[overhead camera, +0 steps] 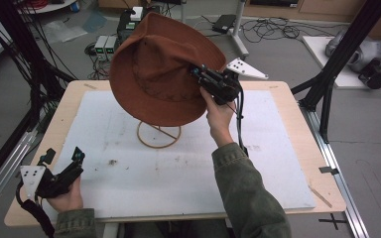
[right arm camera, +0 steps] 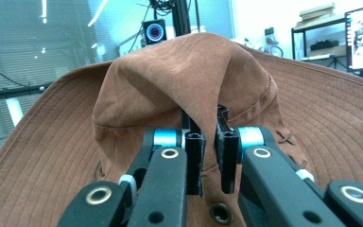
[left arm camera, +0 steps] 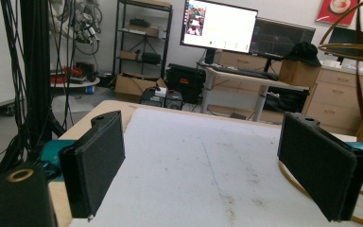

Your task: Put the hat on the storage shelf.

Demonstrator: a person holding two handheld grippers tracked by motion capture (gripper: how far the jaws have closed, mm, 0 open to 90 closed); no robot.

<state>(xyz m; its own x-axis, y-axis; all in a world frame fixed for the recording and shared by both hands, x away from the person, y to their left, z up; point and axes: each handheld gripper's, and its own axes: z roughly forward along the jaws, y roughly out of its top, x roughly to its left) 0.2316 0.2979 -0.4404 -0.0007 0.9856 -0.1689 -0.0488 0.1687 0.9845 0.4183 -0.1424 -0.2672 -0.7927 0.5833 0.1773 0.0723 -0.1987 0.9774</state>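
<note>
The brown hat (overhead camera: pixel 163 69) hangs in the air above the wire stand (overhead camera: pixel 158 134), tilted, crown side toward the camera. The right hand-held gripper (overhead camera: pixel 198 74) pinches a fold of the crown fabric, jaws pressed together on it, which carries the hat's whole weight. The left hand-held gripper (overhead camera: pixel 64 158) rests spread at the desk (overhead camera: pixel 297 119) corner, well apart, presumably kept clear of the work.
</note>
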